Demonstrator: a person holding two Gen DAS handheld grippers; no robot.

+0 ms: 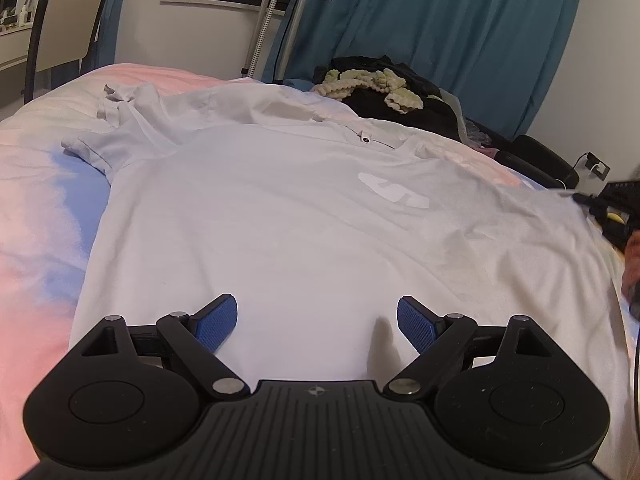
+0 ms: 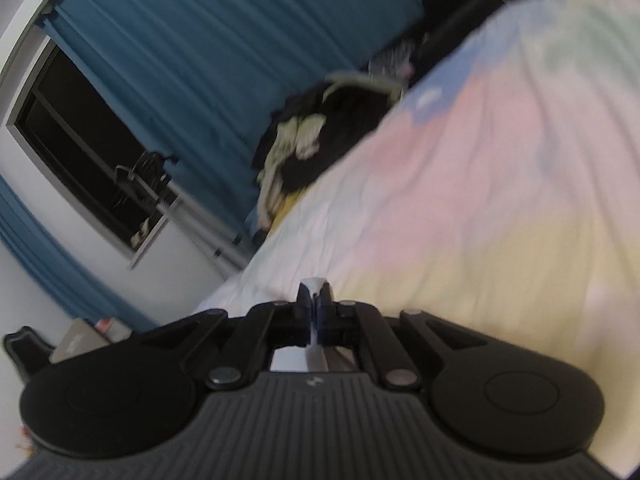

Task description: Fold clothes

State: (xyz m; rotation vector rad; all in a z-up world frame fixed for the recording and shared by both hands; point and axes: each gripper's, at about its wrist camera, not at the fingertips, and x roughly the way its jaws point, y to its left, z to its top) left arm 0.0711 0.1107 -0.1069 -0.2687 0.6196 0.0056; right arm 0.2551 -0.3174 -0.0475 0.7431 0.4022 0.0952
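Note:
A white polo shirt (image 1: 280, 220) lies spread face up on the pastel bedspread (image 1: 36, 208), collar far, hem near me, with a white logo (image 1: 394, 190) on the chest. My left gripper (image 1: 316, 320) is open just above the shirt's lower part, blue pads (image 1: 218, 326) wide apart. My right gripper (image 2: 315, 300) is shut on a pinch of white shirt fabric (image 2: 314, 284), tilted, with the bedspread (image 2: 500, 184) behind it. The right gripper shows blurred at the right edge of the left wrist view (image 1: 600, 204).
A pile of dark clothes with a pale green knit (image 1: 372, 84) lies at the bed's far side. Teal curtains (image 1: 440, 28), a window, a stand (image 1: 296, 12) and a chair (image 1: 68, 28) are behind the bed.

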